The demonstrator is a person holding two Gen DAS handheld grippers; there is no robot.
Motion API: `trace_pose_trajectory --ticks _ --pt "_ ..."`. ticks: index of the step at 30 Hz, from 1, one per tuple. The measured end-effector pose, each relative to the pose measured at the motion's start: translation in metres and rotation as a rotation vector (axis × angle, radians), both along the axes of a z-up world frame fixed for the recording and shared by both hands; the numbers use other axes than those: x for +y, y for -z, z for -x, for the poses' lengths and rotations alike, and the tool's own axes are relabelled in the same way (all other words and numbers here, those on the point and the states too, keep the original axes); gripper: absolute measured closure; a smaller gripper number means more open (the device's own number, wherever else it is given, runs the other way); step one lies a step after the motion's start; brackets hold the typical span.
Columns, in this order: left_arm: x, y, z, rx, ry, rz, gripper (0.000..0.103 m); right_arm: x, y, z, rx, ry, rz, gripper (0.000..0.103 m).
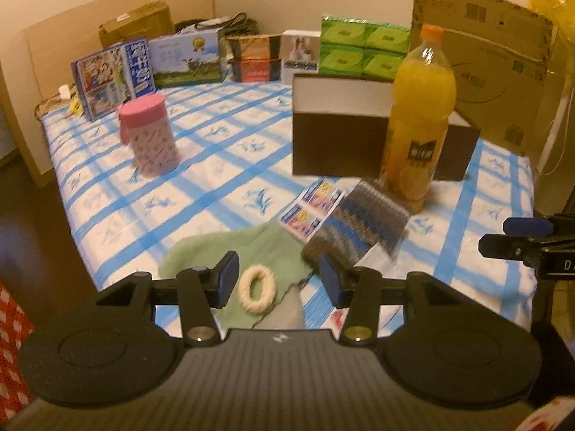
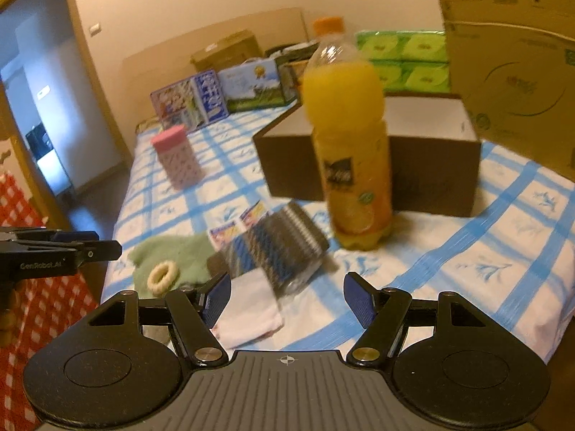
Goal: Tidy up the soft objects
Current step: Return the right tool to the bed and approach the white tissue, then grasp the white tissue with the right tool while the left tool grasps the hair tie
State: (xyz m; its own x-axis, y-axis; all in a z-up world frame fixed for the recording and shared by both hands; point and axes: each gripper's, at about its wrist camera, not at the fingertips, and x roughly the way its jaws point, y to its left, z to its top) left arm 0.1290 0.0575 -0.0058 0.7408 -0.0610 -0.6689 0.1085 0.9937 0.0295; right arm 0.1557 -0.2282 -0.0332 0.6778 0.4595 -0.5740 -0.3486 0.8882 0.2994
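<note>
Cream scrunchie lies on green towel, near bed edge, between left gripper jaws, apart, untouching. Right gripper apart, empty. Descend centred, pinch ring only, avoid towel.

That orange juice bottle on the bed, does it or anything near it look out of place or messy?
The bottle stands upright and capped on the soft bedspread, close to the striped knit item, an odd, tippy spot among soft things. The green cloth lies rumpled with a cream ring on it. Nothing looks spilled.
</note>
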Motion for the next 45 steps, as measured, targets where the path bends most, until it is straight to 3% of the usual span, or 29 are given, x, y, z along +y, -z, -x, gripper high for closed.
trace_pose_trajectory --ticks 15,30,42,43,45 --pt "0.016 0.040 0.001 0.075 -0.066 -0.007 0.057 0.056 0.045 -0.003 0.041 -0.120 0.092 0.033" --pt "0.017 0.065 -0.020 0.108 -0.077 -0.007 0.057 0.091 0.076 -0.037 0.072 -0.144 0.153 0.033" --pt "0.019 0.075 -0.029 0.115 -0.073 -0.006 0.057 0.111 0.093 -0.055 0.034 -0.122 0.219 0.033" --pt "0.019 0.075 -0.029 0.116 -0.074 -0.006 0.057 0.112 0.094 -0.055 0.028 -0.125 0.230 0.034" --pt "0.019 0.077 -0.031 0.117 -0.075 -0.006 0.057 0.114 0.095 -0.054 0.014 -0.136 0.242 0.050"
